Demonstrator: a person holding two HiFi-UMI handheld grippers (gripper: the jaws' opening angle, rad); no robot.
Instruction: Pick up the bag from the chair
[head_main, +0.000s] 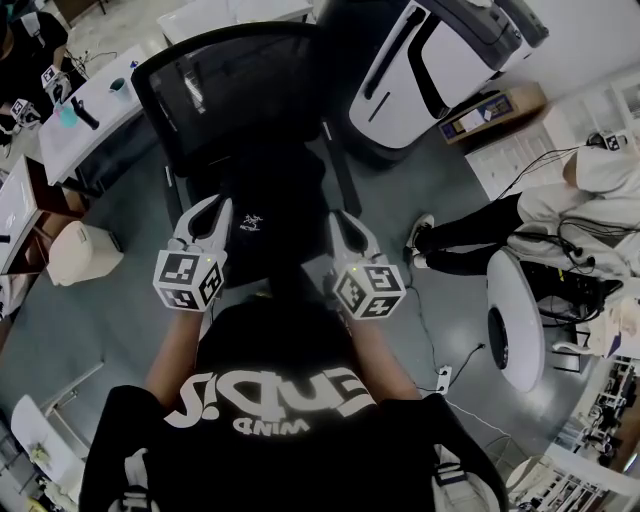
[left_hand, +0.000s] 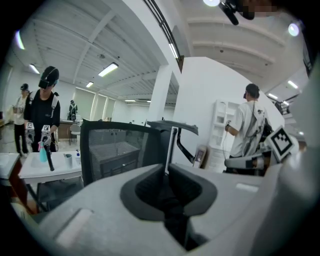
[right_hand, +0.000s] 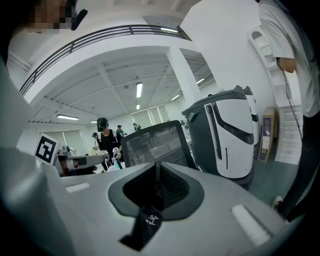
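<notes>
While the right tongs (right_hand: 156, 172) pinch it, the black bag (head_main: 272, 240) shows a logo.

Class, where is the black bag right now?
Head view, centre: the black bag is in front of the chair backrest, between the left gripper and right gripper, both shut on its fabric.

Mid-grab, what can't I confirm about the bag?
- Head view: whether the black fabric bag rests on the black mesh chair; black on black, contact hidden under the bag.
- Left gripper view: which bag part the left gripper pinches; too dark.
- Both gripper views: bag's body, behind the grippers' housings.
</notes>
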